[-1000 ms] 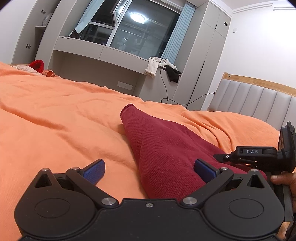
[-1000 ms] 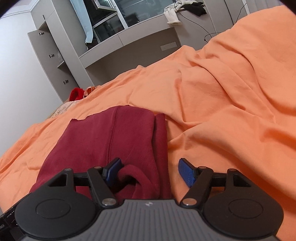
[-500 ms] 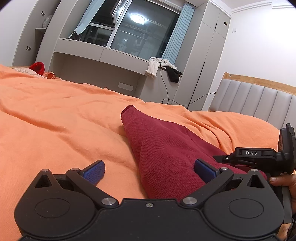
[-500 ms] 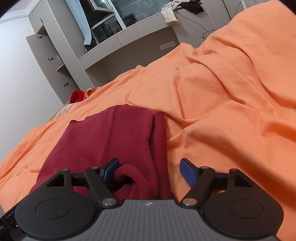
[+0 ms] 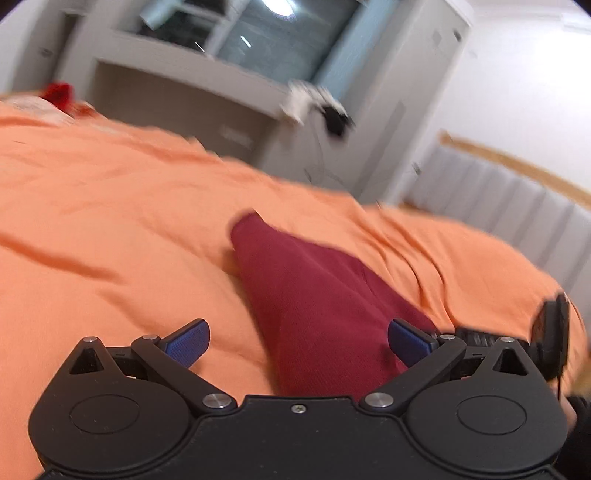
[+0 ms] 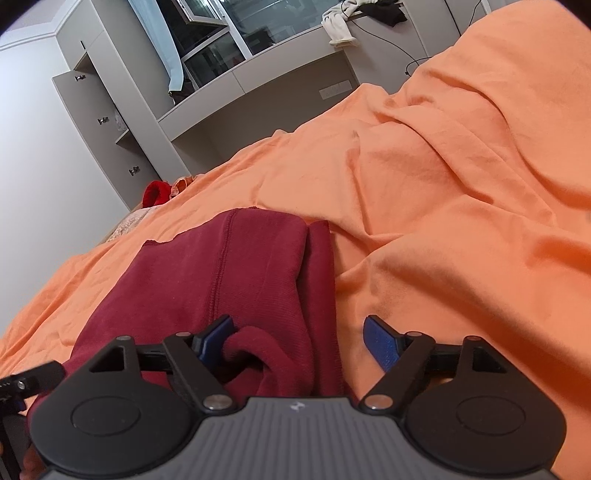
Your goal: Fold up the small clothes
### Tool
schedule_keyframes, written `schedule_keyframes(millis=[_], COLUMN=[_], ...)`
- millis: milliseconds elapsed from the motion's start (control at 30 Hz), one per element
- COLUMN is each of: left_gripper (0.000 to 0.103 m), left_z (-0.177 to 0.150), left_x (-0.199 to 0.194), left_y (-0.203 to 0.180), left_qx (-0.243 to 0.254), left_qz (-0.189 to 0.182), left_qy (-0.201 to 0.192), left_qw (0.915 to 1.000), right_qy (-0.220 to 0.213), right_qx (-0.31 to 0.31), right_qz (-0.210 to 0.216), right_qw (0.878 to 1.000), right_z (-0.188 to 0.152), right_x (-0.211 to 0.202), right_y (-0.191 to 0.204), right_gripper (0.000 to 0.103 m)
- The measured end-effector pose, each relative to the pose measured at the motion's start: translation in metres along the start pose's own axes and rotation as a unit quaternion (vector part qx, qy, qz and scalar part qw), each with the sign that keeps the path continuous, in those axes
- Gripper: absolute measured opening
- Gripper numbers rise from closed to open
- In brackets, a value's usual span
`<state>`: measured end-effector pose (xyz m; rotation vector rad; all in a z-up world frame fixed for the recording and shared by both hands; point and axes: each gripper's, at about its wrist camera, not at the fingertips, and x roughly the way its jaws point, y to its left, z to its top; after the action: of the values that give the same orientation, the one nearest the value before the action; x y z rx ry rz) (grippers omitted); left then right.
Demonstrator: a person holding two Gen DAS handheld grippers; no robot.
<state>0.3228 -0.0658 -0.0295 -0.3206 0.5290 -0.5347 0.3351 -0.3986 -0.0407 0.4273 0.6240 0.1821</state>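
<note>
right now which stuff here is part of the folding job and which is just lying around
Part of the job:
- dark red garment, part folded
- orange bedspread under it
- left gripper, right gripper

Just lying about:
- red item at the bed's far edge
- white cloth and black cloth on the window ledge

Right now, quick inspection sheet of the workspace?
Surface: orange bedsheet, wrinkled.
Job's things: dark red garment, folded, flat on the sheet.
Clutter: red item at the far edge.
Grippers: left gripper open, garment between its fingers, pads clear; right gripper open, jaws just widened, a garment fold beside one finger.
Cables: black cable from the ledge.
Surroundings: window, grey cabinets, clothes on the ledge.
</note>
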Motion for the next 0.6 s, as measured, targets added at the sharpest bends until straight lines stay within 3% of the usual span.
schedule_keyframes(millis=[67, 200, 267, 500, 600], left_gripper=[0.102, 0.103, 0.103, 0.103, 0.103], left_z=[0.008, 0.012, 0.007, 0.0, 0.0], left_x=[0.015, 0.037, 0.038, 0.038, 0.037], left_y=[0.005, 0.024, 0.031, 0.023, 0.021], left_qx=[0.01, -0.013, -0.027, -0.007, -0.006], left_qz=[-0.027, -0.057, -0.065, -0.052, -0.05], left_qy=[0.047, 0.077, 0.07, 0.057, 0.056], left_qw=[0.9985, 0.9953, 0.9951, 0.997, 0.9972], right_qy=[-0.001, 0.001, 0.003, 0.002, -0.001], right_qx=[0.001, 0.002, -0.003, -0.006, -0.006], right_qz=[0.002, 0.004, 0.002, 0.003, 0.01], right_qw=[1.0, 1.0, 1.0, 1.0, 1.0], right_z=[-0.001, -0.001, -0.001, -0.001, -0.001], right_x=[0.0, 0.001, 0.002, 0.002, 0.001], right_y=[-0.001, -0.001, 0.001, 0.003, 0.002], right_gripper=[0.083, 0.085, 0.086, 0.086, 0.082])
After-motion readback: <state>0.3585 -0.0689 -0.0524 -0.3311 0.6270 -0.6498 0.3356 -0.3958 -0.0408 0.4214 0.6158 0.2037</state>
